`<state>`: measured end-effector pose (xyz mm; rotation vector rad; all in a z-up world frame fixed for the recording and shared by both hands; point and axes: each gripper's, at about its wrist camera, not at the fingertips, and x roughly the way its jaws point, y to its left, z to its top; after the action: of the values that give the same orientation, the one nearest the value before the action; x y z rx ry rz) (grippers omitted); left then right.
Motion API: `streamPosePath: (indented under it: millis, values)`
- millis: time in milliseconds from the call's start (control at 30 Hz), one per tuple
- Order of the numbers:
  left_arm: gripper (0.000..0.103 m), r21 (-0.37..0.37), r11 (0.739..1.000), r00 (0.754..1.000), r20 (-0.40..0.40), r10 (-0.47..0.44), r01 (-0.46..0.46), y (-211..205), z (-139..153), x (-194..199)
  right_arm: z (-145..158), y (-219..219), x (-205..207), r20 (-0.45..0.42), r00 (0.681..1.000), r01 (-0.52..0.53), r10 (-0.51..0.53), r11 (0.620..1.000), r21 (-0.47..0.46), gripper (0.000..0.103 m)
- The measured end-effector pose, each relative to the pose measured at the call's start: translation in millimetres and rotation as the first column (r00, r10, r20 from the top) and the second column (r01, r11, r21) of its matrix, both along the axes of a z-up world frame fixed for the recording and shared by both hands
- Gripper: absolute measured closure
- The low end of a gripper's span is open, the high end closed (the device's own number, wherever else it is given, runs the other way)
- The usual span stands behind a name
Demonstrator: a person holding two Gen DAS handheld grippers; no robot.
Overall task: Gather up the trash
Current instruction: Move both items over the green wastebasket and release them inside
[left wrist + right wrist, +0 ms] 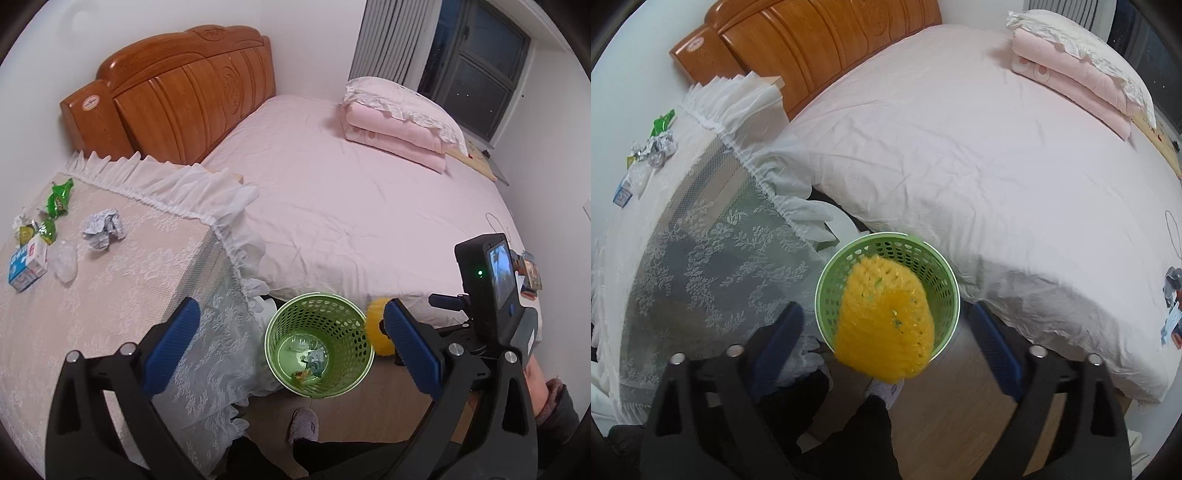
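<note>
Right wrist view: my right gripper (886,332) stands wide apart, gripping nothing; the yellow foam net (886,321) hangs over the green bin (945,284) at lower centre. My left gripper (291,347) gapes empty too. Crumpled paper (101,229) waits upper left on the lace-covered table (147,258).

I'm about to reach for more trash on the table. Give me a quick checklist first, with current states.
1. Left gripper open, nothing in it: ok.
2. Right gripper open: ok.
3. Yellow net inside the bin: cannot tell; it shows blurred over the opening.
4. Bin upright beside the table: ok.
5. Trash left on the table, such as the paper ball and green wrappers: ok.
</note>
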<state>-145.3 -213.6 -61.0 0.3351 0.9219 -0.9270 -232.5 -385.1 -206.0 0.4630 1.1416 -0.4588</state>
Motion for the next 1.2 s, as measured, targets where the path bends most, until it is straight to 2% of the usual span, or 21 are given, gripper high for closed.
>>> streamPosePath:
  millis: [33, 133, 267, 733, 967, 1200]
  values:
    - [0.008, 0.002, 1.000, 1.000, -0.007, 0.011, -0.011, 4.4, -2.1, 1.7, -2.2, 5.5, 3.7, -0.006, 1.000, -0.012, 0.012, 1.000, -0.005, 0.002]
    - [0.008, 0.016, 0.999, 0.998, -0.041, 0.039, -0.038, 12.6, -8.4, 8.1, -10.8, 15.7, 12.3, -0.037, 0.999, -0.028, 0.028, 1.000, 0.002, 0.002]
    - [0.008, 0.026, 0.997, 0.995, -0.067, 0.070, -0.068, 21.5, -15.8, 14.1, -14.5, 20.7, 15.7, -0.036, 0.999, -0.039, 0.040, 0.999, 0.030, 0.002]
    - [0.008, 0.034, 0.992, 0.990, -0.074, 0.123, -0.121, 33.9, -20.7, 28.5, -6.9, 20.0, 20.0, -0.033, 0.999, -0.032, 0.033, 0.999, 0.033, 0.002]
    - [0.008, 0.035, 0.985, 0.984, -0.066, 0.168, -0.166, 46.8, -19.3, 41.9, 8.2, 34.1, 42.1, -0.013, 0.997, -0.075, 0.075, 0.997, 0.007, 0.002]
    - [0.008, 0.020, 0.975, 0.974, -0.049, 0.223, -0.222, 68.3, -14.4, 63.5, 42.6, 49.4, 77.9, 0.081, 0.991, -0.104, 0.103, 0.995, 0.001, 0.002]
